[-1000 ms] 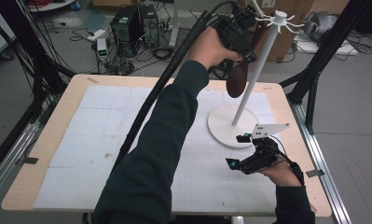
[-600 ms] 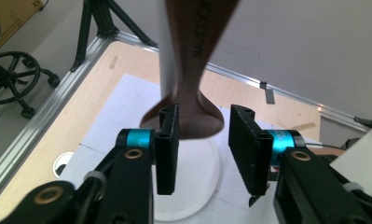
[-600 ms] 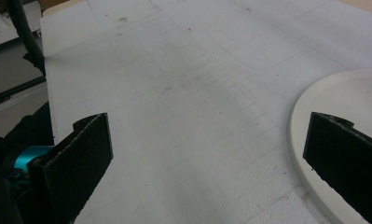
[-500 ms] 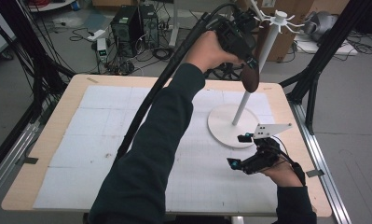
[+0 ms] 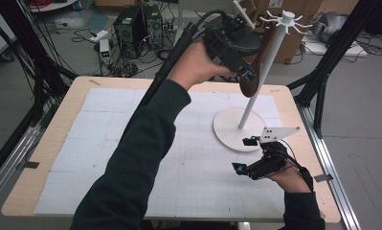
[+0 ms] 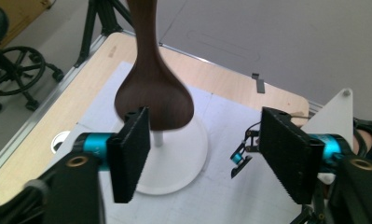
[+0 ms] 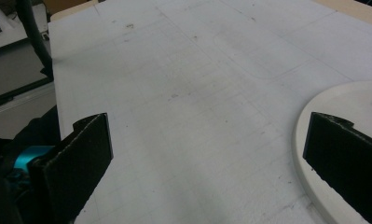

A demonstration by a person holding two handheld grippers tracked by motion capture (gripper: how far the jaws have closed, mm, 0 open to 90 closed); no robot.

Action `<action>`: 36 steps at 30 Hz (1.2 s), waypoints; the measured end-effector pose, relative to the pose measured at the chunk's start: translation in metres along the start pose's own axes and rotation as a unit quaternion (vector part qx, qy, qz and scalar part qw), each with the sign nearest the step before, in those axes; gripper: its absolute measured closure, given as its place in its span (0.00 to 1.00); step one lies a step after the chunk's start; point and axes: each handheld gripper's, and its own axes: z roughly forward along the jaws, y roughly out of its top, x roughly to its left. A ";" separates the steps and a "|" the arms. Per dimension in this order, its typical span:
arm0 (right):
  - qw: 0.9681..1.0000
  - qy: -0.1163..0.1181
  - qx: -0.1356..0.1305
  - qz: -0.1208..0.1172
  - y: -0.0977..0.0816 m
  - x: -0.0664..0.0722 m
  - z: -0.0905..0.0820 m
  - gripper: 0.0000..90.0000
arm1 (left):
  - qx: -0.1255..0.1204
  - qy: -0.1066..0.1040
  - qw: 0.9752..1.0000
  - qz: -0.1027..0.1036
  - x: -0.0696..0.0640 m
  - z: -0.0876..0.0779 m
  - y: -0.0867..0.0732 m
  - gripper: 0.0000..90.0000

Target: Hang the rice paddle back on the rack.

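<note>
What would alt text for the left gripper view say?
A dark wooden spoon hangs in front of two open black jaws of the left hand-held gripper, over a white stand's round base on a paper-covered table.

No text, label, brand, number or sign can be read anywhere, whether on the white mat under the claws, on the stand beside them, or on the equipment on the floor beyond the table.

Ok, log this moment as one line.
left gripper: just opened, off hanging wooden spoon | right gripper: open, empty | stand: upright
</note>
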 end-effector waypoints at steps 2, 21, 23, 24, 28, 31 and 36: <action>1.000 -0.002 -0.005 -0.003 0.001 0.000 0.001 0.00 | -0.004 0.004 1.000 0.000 0.000 -0.006 -0.010 0.31; 1.000 0.020 -0.008 -0.005 0.013 0.007 0.013 0.00 | -0.014 0.027 0.999 -0.029 0.006 -0.033 -0.110 0.02; 1.000 0.022 -0.012 -0.008 0.014 0.006 0.012 0.00 | -0.020 0.028 0.999 -0.031 0.006 -0.036 -0.119 0.02; 1.000 0.021 -0.015 -0.003 0.014 0.007 0.012 0.00 | -0.021 0.028 0.999 -0.032 0.005 -0.037 -0.123 0.02; 0.999 0.023 -0.023 0.003 0.014 0.006 0.009 0.00 | -0.034 0.033 0.998 -0.041 0.002 -0.043 -0.140 0.02; 0.999 0.024 -0.026 0.005 0.014 0.006 0.009 0.00 | -0.038 0.036 0.998 -0.042 0.000 -0.048 -0.153 0.02; 0.999 0.023 -0.027 0.004 0.015 0.007 0.010 0.00 | -0.046 0.040 0.997 -0.048 -0.001 -0.055 -0.175 0.02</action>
